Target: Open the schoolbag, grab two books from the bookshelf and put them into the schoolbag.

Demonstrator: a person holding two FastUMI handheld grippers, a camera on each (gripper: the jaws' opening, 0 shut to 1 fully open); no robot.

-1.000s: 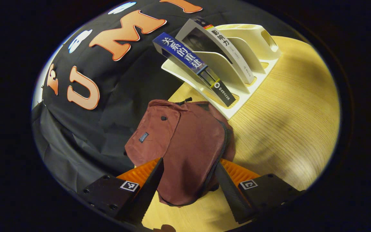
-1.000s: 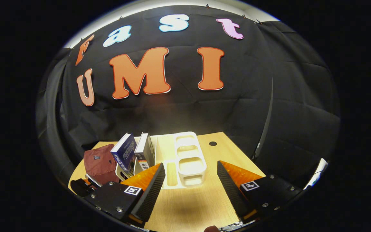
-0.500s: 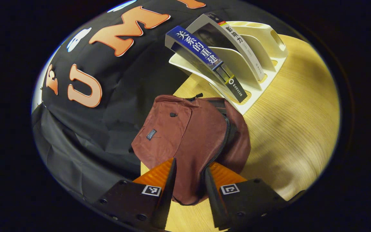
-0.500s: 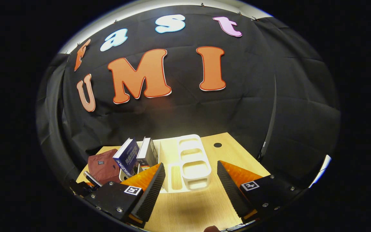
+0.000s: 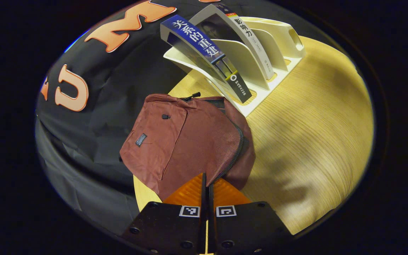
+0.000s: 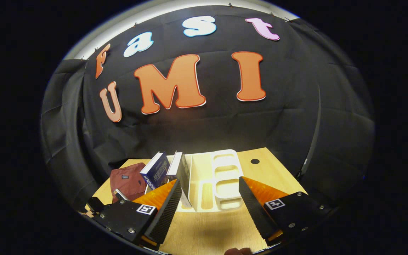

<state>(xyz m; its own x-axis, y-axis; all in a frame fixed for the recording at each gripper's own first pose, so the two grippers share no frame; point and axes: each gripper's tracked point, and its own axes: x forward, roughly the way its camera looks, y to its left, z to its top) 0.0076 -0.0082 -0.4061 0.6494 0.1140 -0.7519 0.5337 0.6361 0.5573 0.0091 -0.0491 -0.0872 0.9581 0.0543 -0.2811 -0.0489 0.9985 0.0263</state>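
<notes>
Fingers [image 5: 201,184] of the left gripper [image 5: 207,189] are drawn fully together at the near edge of the schoolbag [image 5: 182,141]; whether any fabric or the zip is pinched between them cannot be told. Fingers [image 6: 170,205] of the right gripper [image 6: 207,207] stand wide apart with nothing between them, raised above the near part of the worktop [image 6: 211,230].

Worktop [image 5: 313,134]: light wood grain, set against the booth's black cloth wall, with a small dark round hole [image 6: 255,161] near its far right corner.

Schoolbag: maroon fabric, lying flat on the left part of the worktop, a small dark label on its front flap. Its zip [image 5: 234,156] runs along the right edge and appears shut. A dark zip pull [image 5: 191,95] lies at the far end, close to the bookshelf.

Bookshelf [image 5: 278,46]: a cream plastic rack with slanted dividers, just beyond the schoolbag and close beside it. In the right gripper view the bookshelf [image 6: 221,177] sits directly ahead between the open fingers, partly hidden behind the left one.

Books: a blue book [image 5: 204,53] leans in the slot nearest the schoolbag; a white-spined book [image 5: 250,42] leans in the next slot, just beside it. The remaining slots hold nothing. In the right gripper view the blue book [image 6: 155,170] and the white-spined book [image 6: 177,168] stand to the right of the schoolbag [image 6: 128,180].
</notes>
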